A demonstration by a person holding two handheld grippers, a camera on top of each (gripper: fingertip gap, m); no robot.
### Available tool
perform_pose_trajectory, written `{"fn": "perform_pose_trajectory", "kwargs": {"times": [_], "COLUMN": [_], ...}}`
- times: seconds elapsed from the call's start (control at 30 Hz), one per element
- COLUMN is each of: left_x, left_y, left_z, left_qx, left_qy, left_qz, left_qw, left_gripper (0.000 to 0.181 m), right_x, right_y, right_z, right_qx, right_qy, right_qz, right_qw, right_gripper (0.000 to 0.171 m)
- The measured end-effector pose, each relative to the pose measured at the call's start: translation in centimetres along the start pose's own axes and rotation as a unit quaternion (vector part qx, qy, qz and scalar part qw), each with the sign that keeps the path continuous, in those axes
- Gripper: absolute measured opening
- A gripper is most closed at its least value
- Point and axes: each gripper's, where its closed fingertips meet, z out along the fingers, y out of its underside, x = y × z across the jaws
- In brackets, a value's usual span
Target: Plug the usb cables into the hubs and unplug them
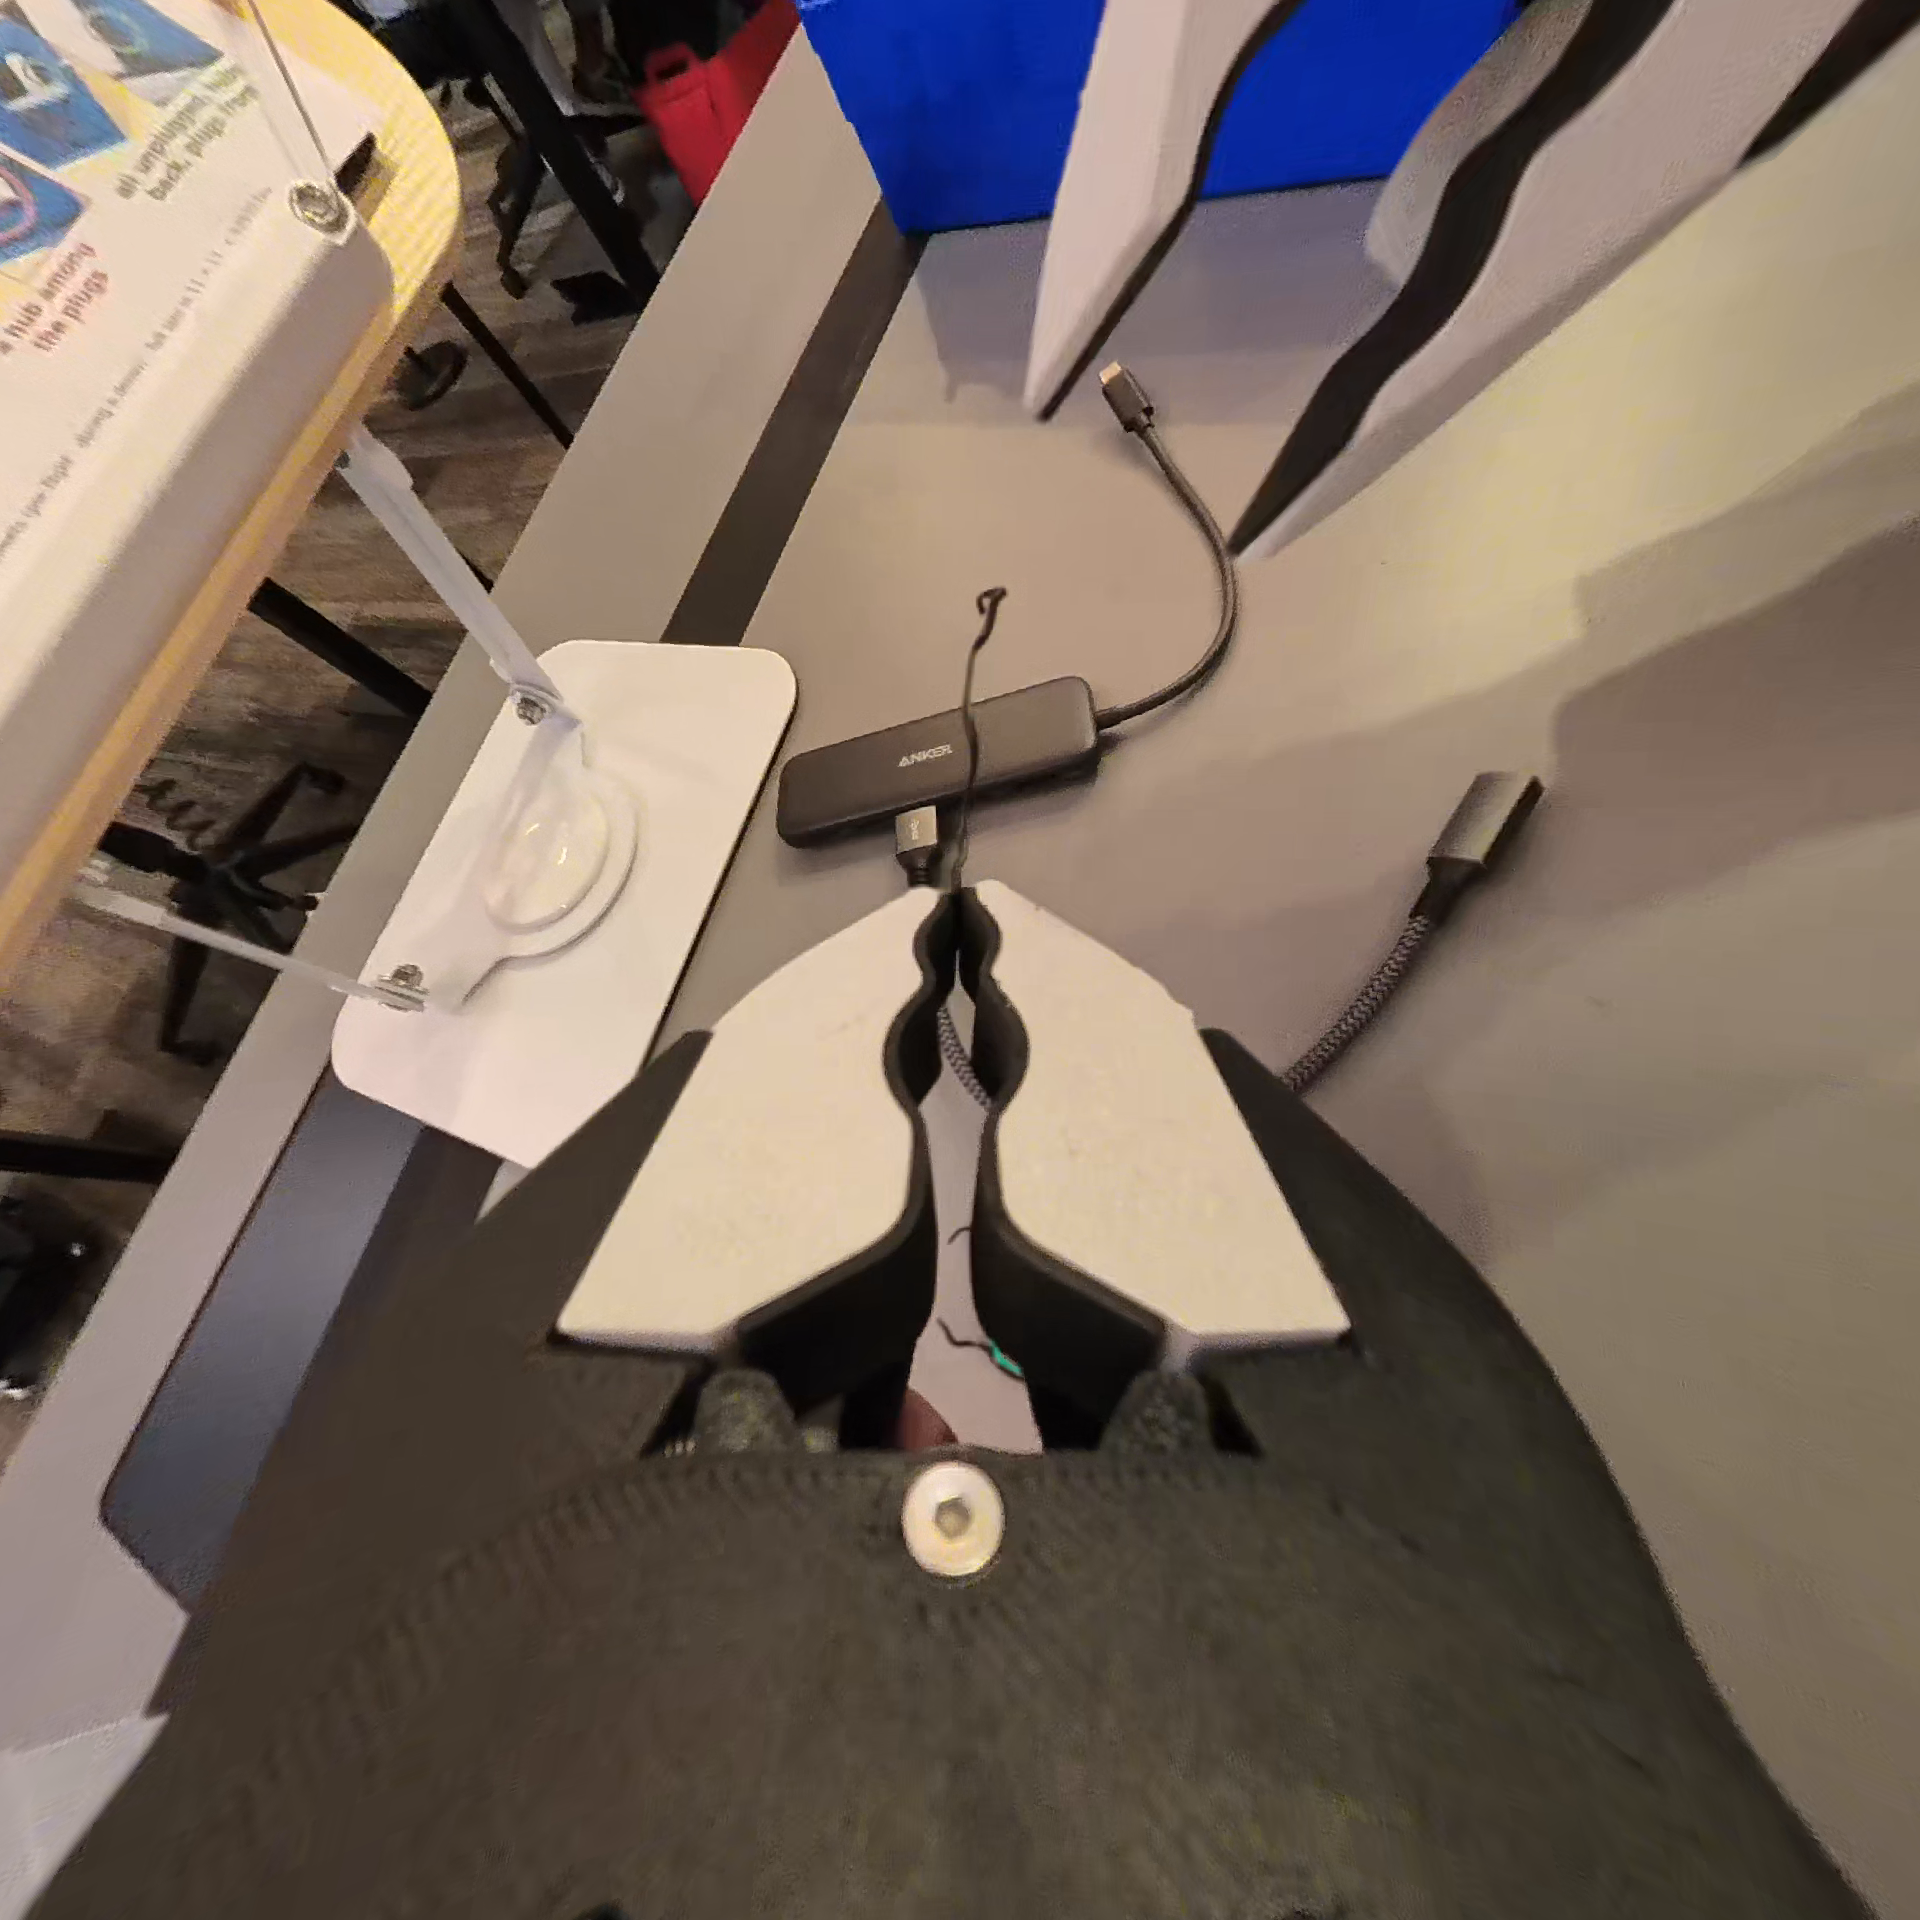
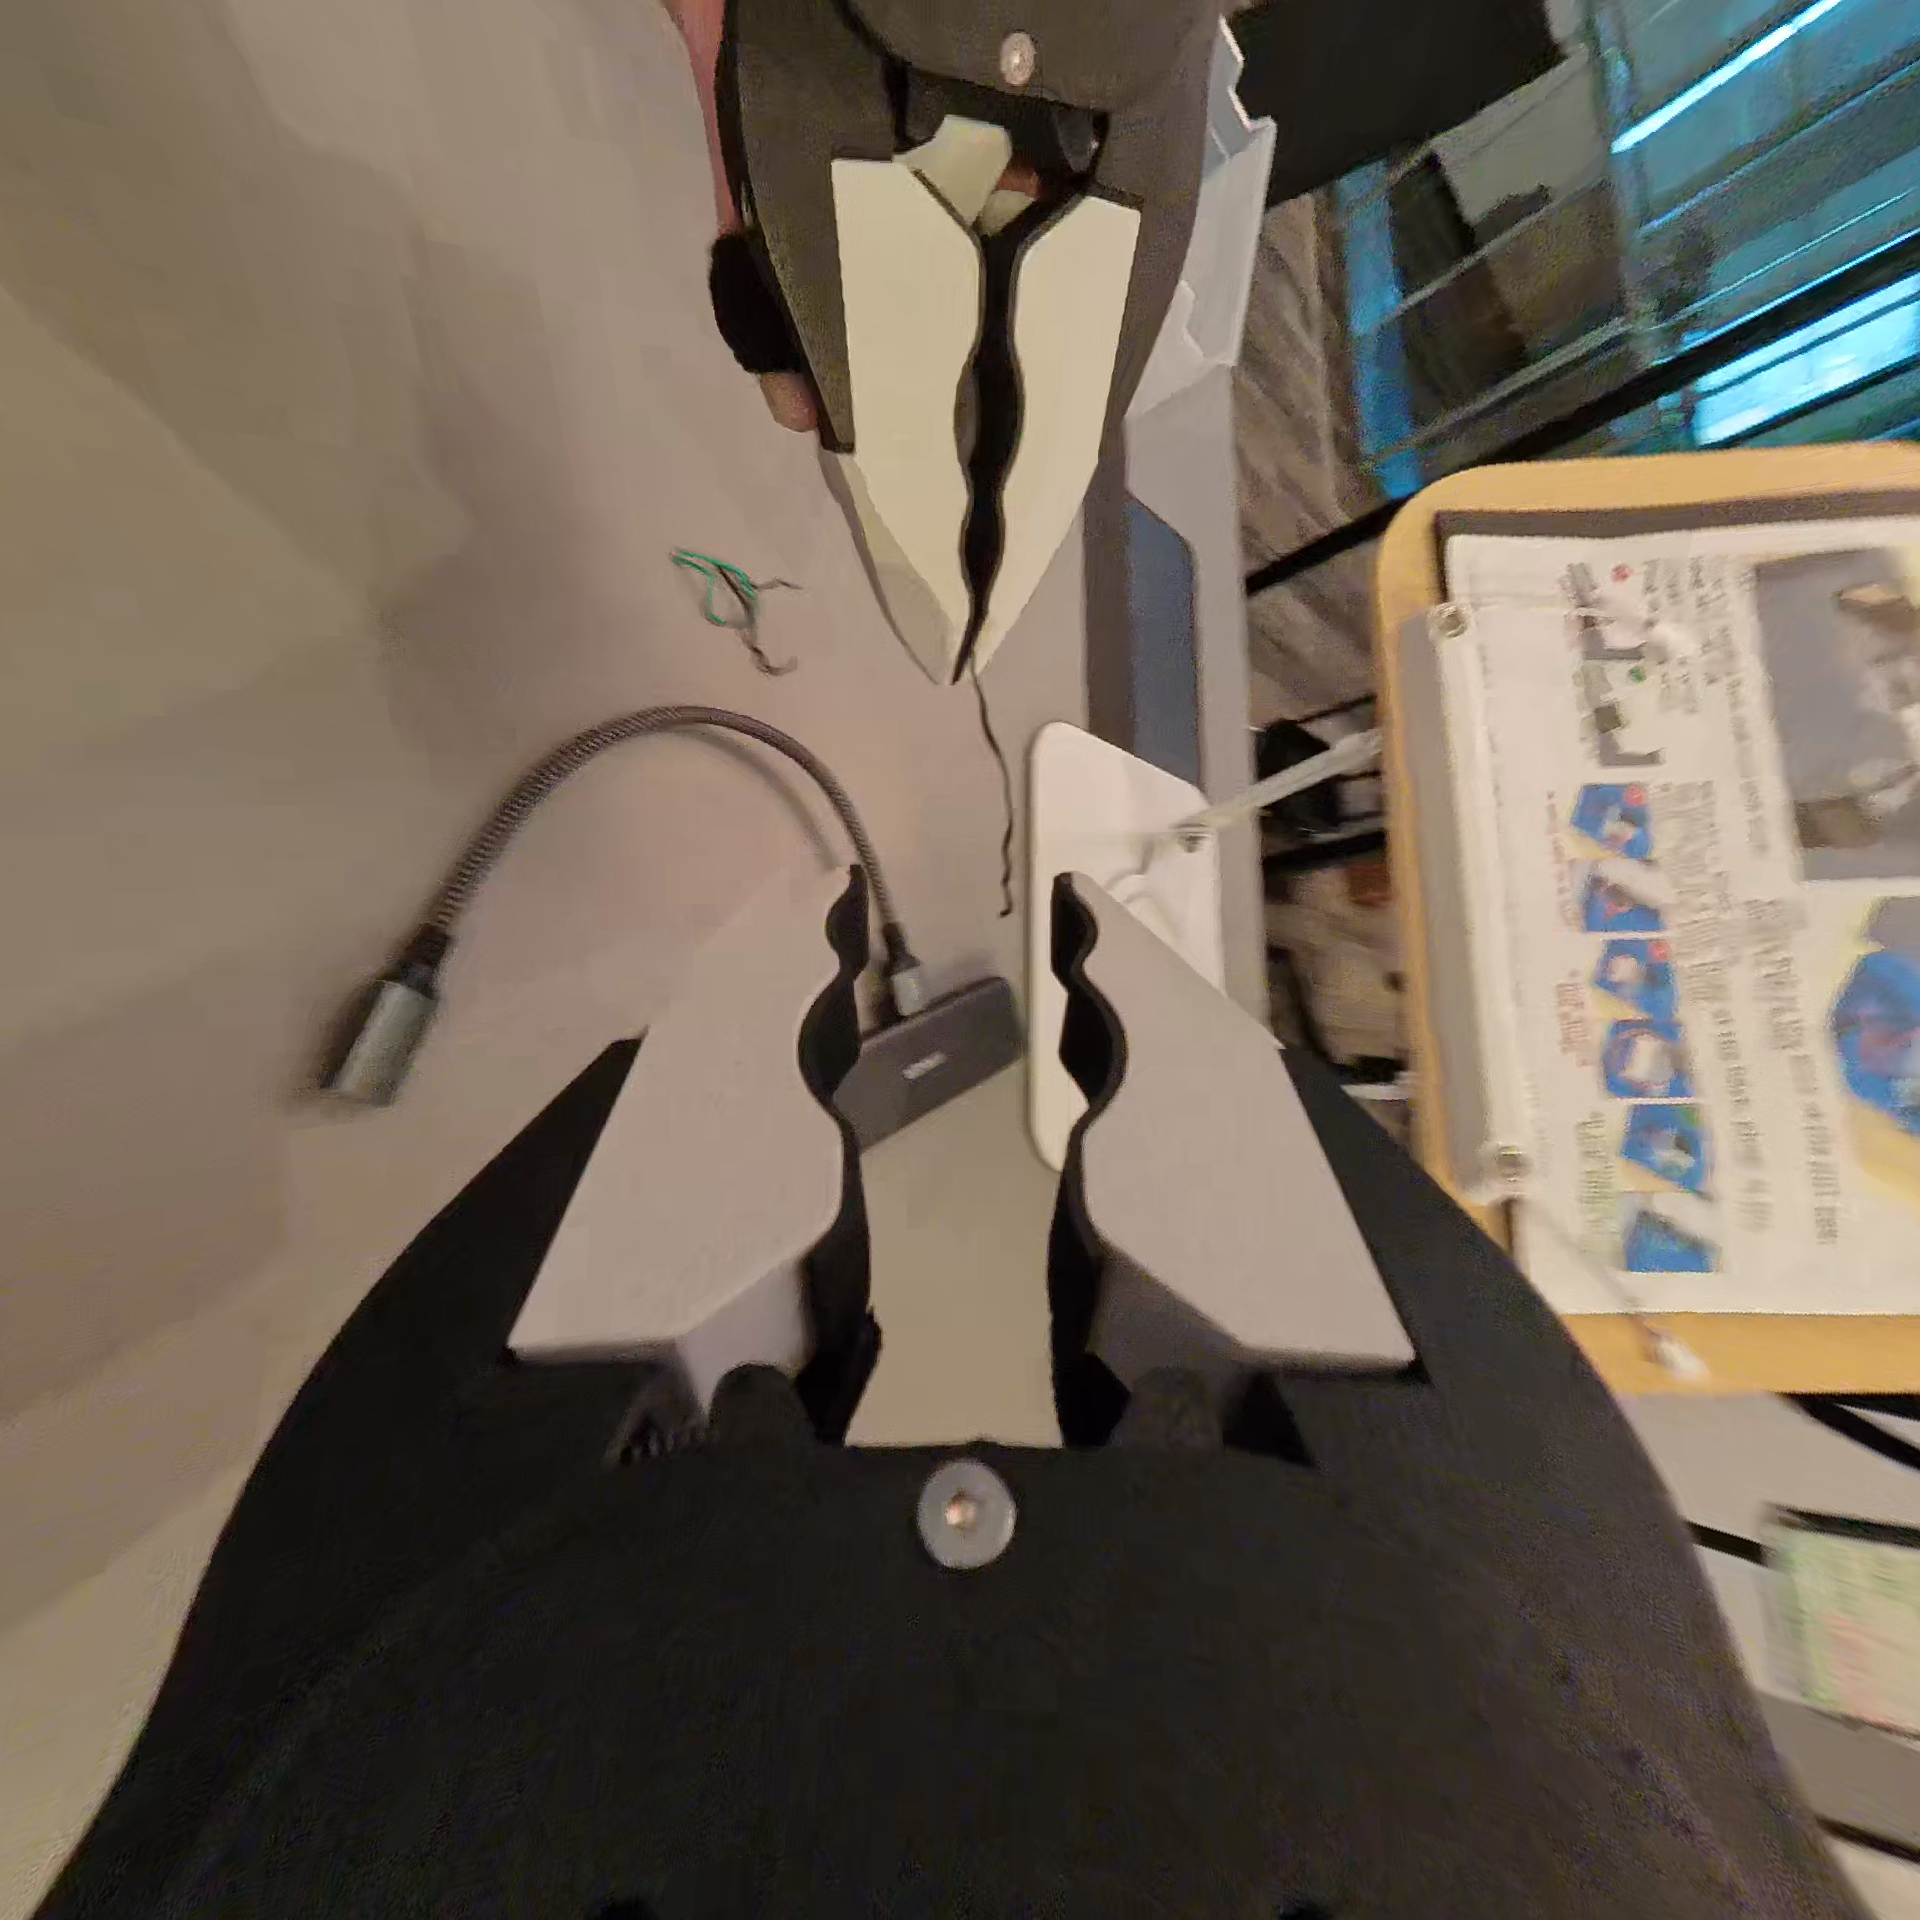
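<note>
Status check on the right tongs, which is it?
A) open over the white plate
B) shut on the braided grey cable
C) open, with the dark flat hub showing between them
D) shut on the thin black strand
C: the right tongs stand apart and grip nothing, with the dark flat hub showing in the gap. The thin black strand hangs from the shut left tongs.

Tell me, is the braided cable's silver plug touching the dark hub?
Touching. The right wrist view shows the silver plug pushed into the side of the dark hub with no gap between them. The left wrist view shows the same joint.
</note>
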Motion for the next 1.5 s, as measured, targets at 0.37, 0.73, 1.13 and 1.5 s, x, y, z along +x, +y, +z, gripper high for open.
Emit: {"fn": "perform_pose_trajectory", "kwargs": {"times": [0.37, 0.73, 1.13, 1.5], "left_x": [1.7, 1.6, -0.3, -1.6], "left_y": [-2.0, 0.0, 4.9, 4.5], "left_z": [0.1, -1.5, 3.7, 5.3], "left_qx": [0.037, 0.046, -0.049, -0.073], "left_qy": [0.052, 0.138, 0.030, 0.016], "left_qz": [-0.078, -0.114, -0.109, -0.103], "left_qw": [0.995, 0.983, 0.992, 0.992], "left_gripper": [0.000, 0.033, 0.034, 0.039], "right_x": [1.0, -3.2, -16.4, -5.6], "right_y": [0.4, 0.4, -2.4, 0.7], "right_z": [3.3, -0.1, 5.1, 3.0], "right_qx": [-0.099, -0.006, -0.025, -0.008], "right_qy": [0.131, -0.099, -0.341, -0.192], "right_qz": [-0.160, 0.013, -0.011, 0.197], "right_qw": [0.973, 0.995, 0.940, 0.961], "right_gripper": [0.000, 0.000, 0.000, 0.036]}}
